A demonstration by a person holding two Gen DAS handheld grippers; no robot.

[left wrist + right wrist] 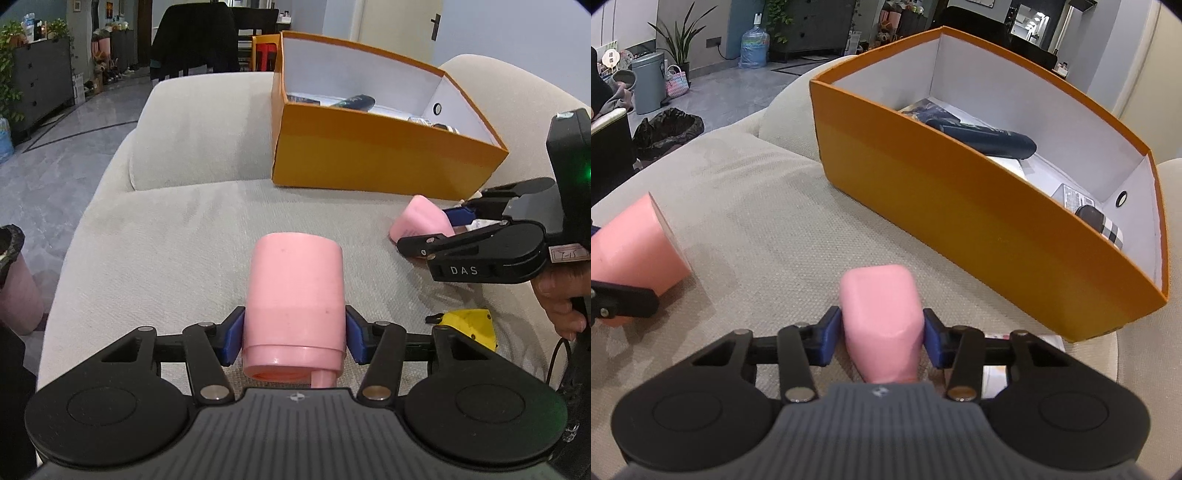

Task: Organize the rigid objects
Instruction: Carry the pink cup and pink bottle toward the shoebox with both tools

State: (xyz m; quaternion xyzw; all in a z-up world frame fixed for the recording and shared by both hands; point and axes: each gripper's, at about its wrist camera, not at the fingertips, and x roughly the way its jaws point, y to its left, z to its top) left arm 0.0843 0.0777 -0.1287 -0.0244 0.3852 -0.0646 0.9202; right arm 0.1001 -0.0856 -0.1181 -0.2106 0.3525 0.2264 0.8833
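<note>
Our left gripper [295,334] clamps the pink cylinder [295,295] at frame centre; our right gripper [881,338] clamps the pink block [881,317], both likely bound for the orange box [960,206] at upper right.

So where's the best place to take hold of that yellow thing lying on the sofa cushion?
Probably across its flat sides, coming from above. The yellow object lies low on the cushion beside the left gripper, with its black end pointing left. Only part shows, so its exact shape is unclear.
</note>
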